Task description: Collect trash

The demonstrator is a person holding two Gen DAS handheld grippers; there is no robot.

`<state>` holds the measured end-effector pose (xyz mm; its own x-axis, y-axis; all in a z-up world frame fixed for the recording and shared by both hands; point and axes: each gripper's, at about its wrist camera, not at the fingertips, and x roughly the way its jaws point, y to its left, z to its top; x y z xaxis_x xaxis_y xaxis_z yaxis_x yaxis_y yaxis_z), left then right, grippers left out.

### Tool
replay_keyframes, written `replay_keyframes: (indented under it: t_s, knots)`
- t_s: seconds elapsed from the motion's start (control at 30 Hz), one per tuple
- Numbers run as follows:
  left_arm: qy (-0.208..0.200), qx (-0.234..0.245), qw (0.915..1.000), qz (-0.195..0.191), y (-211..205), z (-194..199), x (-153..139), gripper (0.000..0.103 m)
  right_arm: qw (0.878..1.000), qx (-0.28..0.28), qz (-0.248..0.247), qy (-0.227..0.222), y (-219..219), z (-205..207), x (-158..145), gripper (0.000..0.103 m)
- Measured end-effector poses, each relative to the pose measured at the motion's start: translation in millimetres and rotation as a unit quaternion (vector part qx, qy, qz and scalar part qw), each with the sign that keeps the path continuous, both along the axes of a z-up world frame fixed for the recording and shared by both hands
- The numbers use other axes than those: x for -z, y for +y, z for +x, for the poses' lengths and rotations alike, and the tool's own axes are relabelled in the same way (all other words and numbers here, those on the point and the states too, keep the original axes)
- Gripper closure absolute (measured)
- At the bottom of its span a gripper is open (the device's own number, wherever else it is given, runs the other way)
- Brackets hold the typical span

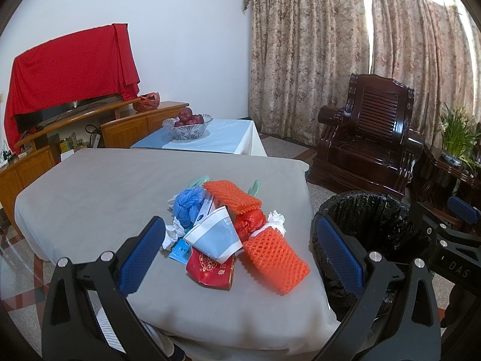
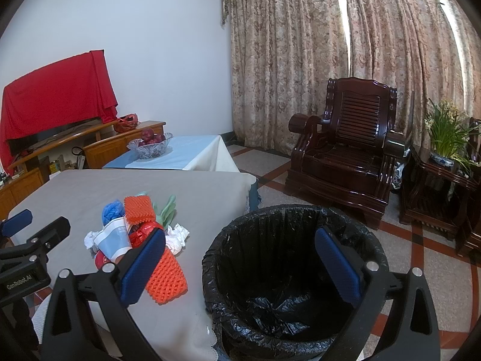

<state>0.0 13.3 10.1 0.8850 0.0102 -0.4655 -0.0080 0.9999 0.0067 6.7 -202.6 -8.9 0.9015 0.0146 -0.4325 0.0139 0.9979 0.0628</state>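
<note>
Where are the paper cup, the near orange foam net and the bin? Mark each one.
paper cup (image 1: 215, 237), left wrist view, on its blue side wall.
near orange foam net (image 1: 275, 258), left wrist view, on the middle of its mesh.
bin (image 2: 240, 234), right wrist view, on its black-lined left rim.

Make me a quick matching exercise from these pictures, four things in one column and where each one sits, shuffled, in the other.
Things:
1. paper cup
2. trash bin
3. fruit bowl
4. potted plant

Places:
A. on the blue-clothed table at the back
B. in the trash pile on the grey tablecloth
C. on the dark side table right of the armchair
D. on the floor beside the grey table

Pairs: 1-B, 2-D, 3-A, 4-C
</note>
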Motion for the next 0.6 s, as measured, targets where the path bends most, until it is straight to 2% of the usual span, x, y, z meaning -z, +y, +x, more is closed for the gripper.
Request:
replay_keyframes:
  t_s: [0.3,0.43,0.53,0.6]
  knots:
    - [0.002,-0.004,1.0,0.001,5,2,0,0.005,1.0,-0.008,0.0,0.006,5,5,5,0.006]
    - [0.0,-0.019,0.9998,0.002,18,9,4,0.005,1.0,-0.015,0.004,0.011,13,12,7,0.006]
    - [-0.006,-0.033,0.9993,0.018,31,16,9,0.005,1.0,-0.026,0.002,0.004,22,18,9,0.006]
    - [0.003,-0.041,0.999,0.016,43,23,16,0.005,0.999,-0.043,0.003,0.003,33,26,13,0.006]
